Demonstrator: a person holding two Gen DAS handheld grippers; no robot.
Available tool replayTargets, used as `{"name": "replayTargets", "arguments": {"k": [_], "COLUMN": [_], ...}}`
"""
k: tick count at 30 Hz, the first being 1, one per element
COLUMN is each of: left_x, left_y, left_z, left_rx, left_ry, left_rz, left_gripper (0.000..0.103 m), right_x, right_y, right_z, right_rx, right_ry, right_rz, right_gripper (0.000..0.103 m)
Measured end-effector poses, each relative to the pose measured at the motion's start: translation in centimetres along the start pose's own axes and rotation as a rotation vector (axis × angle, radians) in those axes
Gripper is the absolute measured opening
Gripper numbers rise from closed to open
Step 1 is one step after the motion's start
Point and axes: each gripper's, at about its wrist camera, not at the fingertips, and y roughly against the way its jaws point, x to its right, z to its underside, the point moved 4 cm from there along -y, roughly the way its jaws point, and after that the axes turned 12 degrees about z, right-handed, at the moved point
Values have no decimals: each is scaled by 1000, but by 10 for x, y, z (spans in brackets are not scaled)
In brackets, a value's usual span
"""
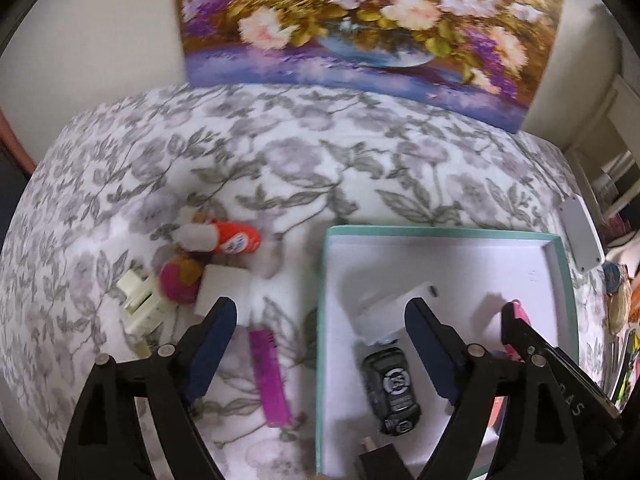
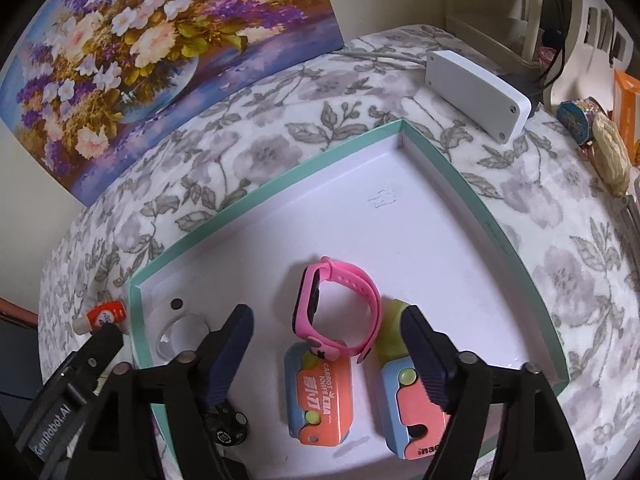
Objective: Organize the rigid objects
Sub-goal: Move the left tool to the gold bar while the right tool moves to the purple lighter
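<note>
A shallow box with a teal rim and white floor lies on the flowered cover. In the left wrist view it holds a black toy car and a white block. My left gripper hangs open across the box's left wall, with nothing between its pads. A purple lighter lies just outside that wall. In the right wrist view my right gripper stands open over a pink watch and two orange-and-blue carrot knives. Its pads press on nothing.
Left of the box lie an orange glue bottle, a pink-and-orange ball, a cream plug and a white block. A white case sits beyond the box's far corner. A flower painting leans at the back.
</note>
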Motion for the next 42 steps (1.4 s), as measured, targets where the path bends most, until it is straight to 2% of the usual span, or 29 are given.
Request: {"name": "replayTargets", "arguments": {"k": [8,10,13,17,19,21,23,30,35,38,42], "left_x": [-35,-40,-44,-49,-53,-57,-64,-98,-125,-144,-162], "left_y": [1,4,9,16,23,33,46,80,88,85,79], "left_z": [8,8,8,8,7,6,3,-2,2,9,18], "left_rx": [-32,-25,-14,-15,-8,18,49,114,105,84,54], "left_ry": [101,111,113,136,139,128,126,156,174,195,225], "left_rz": [-29,-38,-51,-32,-62,-103,-116,-134,-148,-194,-216], "left_gripper": [87,87,87,87,87,89,95,95,95,95,95], "right_x": [-13,-17,-22,-32,-39,-46,-55,-78,-102,-119,-141], "right_y": [5,7,11,20,26,30,37,59,72,72,67], "right_z": [7,8,10,14,17,19,22,31,43,53,67], "right_rx": [21,30,45,64,77,87,99,142,157,143,126], "right_ry": [59,73,98,131,153,176,205,260,301,332,392], "right_rz": [26,33,42,45,45,40,31,3,-61,-108,-119], "right_gripper": [96,103,103,103,103,103,103,103,103,103,103]}}
